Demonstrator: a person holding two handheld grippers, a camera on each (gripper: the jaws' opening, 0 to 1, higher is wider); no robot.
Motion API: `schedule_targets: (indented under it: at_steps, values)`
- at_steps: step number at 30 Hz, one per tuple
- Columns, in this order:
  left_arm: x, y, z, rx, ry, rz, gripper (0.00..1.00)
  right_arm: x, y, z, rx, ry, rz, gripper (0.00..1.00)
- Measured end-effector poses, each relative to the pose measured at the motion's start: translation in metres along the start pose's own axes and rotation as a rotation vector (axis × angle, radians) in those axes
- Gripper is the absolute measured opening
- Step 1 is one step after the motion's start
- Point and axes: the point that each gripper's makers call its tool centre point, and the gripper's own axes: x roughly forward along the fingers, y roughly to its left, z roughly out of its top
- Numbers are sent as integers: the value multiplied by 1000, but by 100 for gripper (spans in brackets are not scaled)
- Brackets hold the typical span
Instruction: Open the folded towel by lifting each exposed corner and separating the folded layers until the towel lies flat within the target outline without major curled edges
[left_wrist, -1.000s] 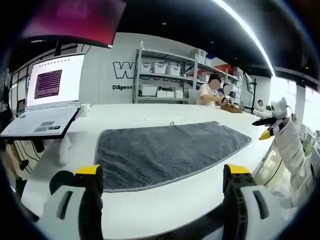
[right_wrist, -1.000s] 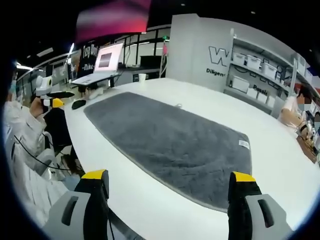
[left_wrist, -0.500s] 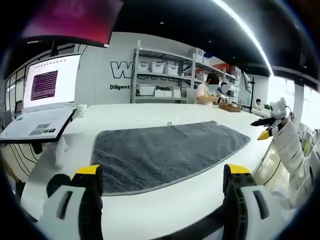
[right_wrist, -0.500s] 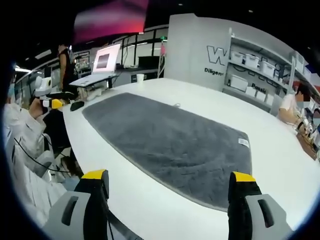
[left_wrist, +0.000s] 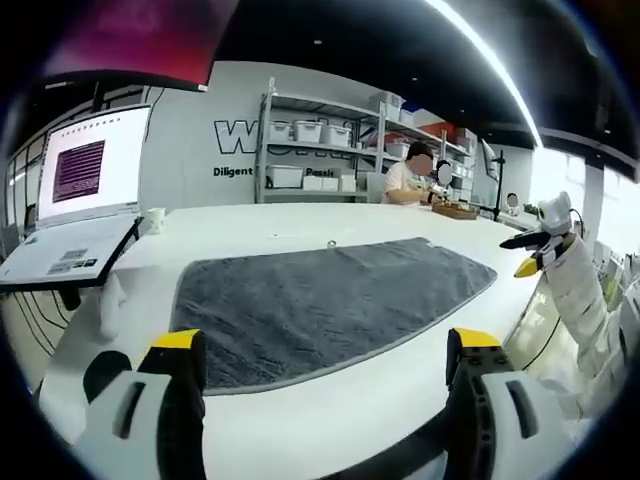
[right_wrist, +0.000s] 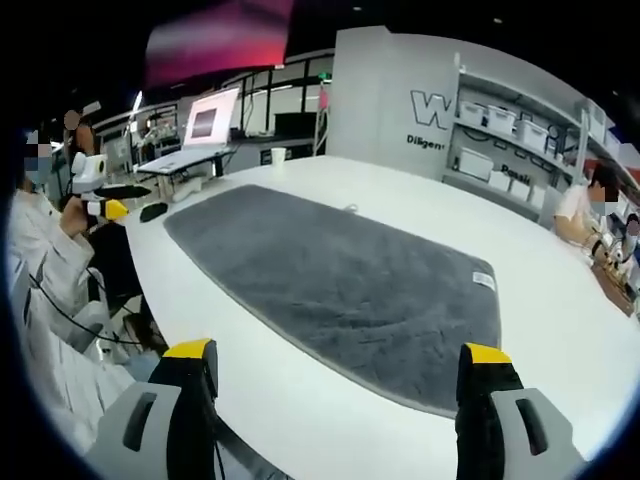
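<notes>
Both grippers wait, jaws wide apart, holding nothing.

From the left gripper, the grey towel lies at twelve o'clock, spread flat on the white table. From the right gripper it also sits at twelve o'clock, so the unfolding looks done.

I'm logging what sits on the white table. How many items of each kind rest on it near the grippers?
Grey towels, spread flat: 1
Open laptops on a stand: 1
White cups: 1
Total: 3
</notes>
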Motion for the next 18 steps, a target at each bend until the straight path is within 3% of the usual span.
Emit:
schedule_targets:
  at_steps: [18]
  values:
    - [9,-14,7,10,-12,-29,99,-2,-2,-11,21,8,2,99]
